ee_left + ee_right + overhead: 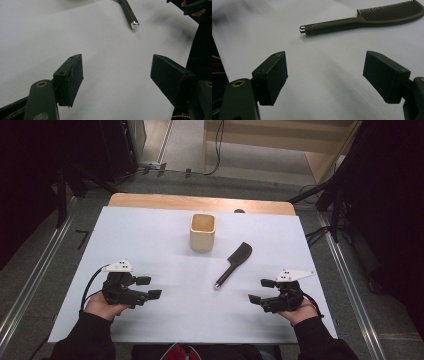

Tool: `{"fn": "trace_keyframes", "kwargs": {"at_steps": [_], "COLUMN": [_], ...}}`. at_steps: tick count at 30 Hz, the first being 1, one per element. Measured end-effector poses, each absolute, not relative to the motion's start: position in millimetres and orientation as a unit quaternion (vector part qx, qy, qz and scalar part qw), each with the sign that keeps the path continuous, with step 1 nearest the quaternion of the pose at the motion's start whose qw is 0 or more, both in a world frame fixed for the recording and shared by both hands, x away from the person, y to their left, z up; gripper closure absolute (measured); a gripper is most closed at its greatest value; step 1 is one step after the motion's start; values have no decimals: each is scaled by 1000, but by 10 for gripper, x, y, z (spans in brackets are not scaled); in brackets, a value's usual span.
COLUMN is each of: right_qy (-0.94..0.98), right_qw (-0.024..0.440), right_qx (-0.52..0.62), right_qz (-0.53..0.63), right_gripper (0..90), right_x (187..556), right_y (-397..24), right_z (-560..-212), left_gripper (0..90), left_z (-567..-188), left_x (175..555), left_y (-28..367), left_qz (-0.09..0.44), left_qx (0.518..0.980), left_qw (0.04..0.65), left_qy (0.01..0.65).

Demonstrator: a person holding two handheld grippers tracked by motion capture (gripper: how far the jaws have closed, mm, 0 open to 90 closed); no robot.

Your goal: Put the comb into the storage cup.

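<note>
A dark comb [233, 264] with a metal-tipped handle lies flat on the white table sheet [165, 255], right of centre. A cream square cup [202, 232] stands upright behind it, its inside bare. My left gripper [148, 288] rests low at the front left, open, nothing between its jaws. My right gripper [261, 290] rests at the front right, open, also with nothing in it. From the right gripper view the comb [362, 20] lies just ahead of the right gripper [324, 75]. Ahead of the left gripper [117, 75] lies the comb handle tip [133, 23].
The white sheet covers a wooden table whose far edge [200, 200] shows behind the cup. Dark stands and cables [325, 195] surround the table on the floor. The other hand's gripper [195, 7] shows at the top right of the left gripper view.
</note>
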State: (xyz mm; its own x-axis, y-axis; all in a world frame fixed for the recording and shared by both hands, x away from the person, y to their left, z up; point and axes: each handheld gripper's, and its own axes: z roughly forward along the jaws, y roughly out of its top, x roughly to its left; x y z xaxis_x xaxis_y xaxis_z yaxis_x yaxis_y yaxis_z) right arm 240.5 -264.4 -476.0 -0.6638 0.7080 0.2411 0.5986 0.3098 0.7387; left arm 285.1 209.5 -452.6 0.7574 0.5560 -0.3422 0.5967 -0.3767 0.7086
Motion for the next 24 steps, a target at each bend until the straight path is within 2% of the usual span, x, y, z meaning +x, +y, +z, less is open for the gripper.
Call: {"fn": "trace_keyframes", "kwargs": {"at_steps": [24], "right_qy": [808], "right_qw": [59], "right_qx": [396], "right_qz": [432], "right_gripper": [183], "right_x": [2409], "right_y": [-2624], "right_z": [-4776], "left_gripper": [266], "left_z": [-4524], "left_x": [2869], "left_y": [2087], "left_qz": [-24], "left_qx": [827], "left_qw": [437], "left_qy": [352]}}
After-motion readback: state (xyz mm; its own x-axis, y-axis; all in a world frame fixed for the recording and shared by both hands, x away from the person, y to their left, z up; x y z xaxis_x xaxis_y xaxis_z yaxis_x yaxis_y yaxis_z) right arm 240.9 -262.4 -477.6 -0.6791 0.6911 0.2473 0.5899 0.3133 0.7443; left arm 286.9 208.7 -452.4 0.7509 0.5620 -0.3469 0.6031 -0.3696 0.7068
